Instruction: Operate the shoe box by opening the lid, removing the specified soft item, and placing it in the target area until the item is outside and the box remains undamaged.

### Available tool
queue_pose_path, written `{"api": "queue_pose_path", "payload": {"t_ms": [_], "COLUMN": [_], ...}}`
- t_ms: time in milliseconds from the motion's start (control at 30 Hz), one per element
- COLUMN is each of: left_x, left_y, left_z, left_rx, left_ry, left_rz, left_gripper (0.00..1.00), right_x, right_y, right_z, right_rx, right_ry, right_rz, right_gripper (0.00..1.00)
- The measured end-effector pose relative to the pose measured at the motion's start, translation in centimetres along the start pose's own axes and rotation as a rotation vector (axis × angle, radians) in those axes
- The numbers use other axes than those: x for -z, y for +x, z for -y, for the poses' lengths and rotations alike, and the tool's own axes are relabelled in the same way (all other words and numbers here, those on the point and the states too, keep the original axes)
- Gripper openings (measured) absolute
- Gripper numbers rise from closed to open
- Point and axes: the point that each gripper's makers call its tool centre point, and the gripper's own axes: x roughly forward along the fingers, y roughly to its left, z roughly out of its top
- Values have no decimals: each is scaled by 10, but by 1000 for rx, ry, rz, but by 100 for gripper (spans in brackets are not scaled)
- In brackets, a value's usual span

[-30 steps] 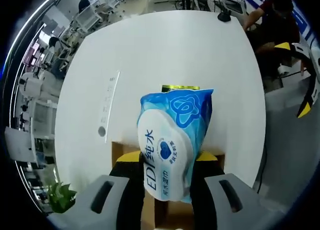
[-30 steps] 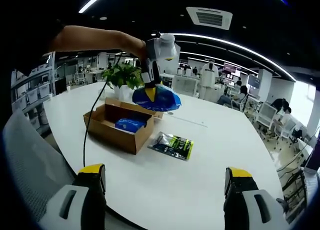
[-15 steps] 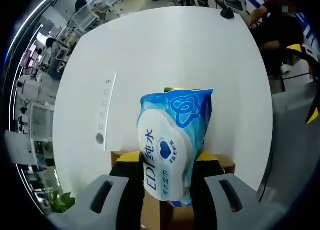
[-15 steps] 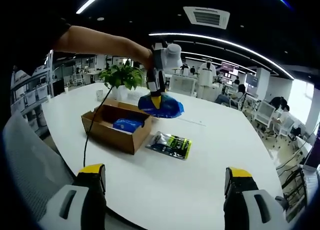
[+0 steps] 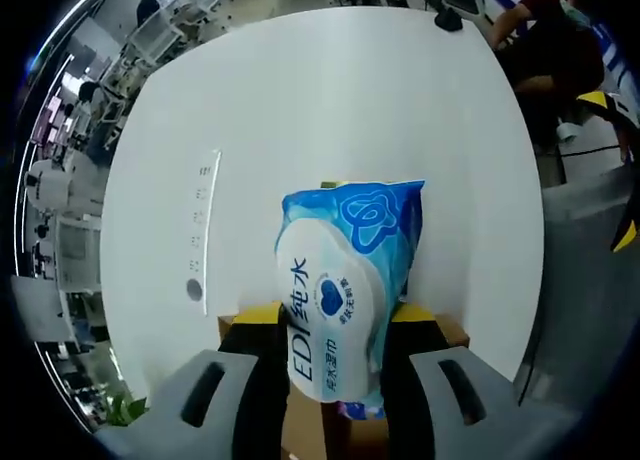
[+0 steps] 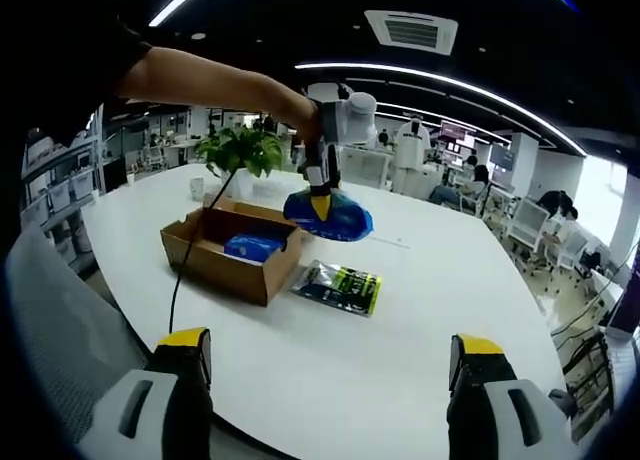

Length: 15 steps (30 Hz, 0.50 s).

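Office desks and seated people are ringing a broad white surface (image 6: 420, 320). An open cardboard shoe box (image 6: 232, 252) is sitting near its left edge, a blue item, possibly another pack, lying inside. A dark green packet (image 6: 338, 286) is lying just beside the box, and a potted plant (image 6: 238, 152) is standing beyond. The left gripper (image 6: 320, 208) is clamping a blue wet wipes pack (image 5: 348, 280) above the surface, just past the box. The right gripper (image 6: 325, 380) is hanging with jaws apart, gripping nothing. Bare surface is lying right of the packet.

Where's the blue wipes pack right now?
The blue wipes pack is clamped in the left gripper, held above the white table, near the open shoe box.
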Motion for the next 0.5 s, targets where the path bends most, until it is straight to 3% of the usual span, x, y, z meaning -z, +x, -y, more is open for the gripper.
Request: {"api": "queue_pose_path", "payload": {"t_ms": [500], "left_x": [-13], "left_y": [15], "left_z": [1], "left_rx": [-5], "left_ry": [17], "left_rz": [5], "left_gripper": [32], "right_x": [0], "right_y": [-1], "right_z": [3], "right_rx": [10], "right_ry": [6], "right_rz": [4], "right_gripper": [99]}}
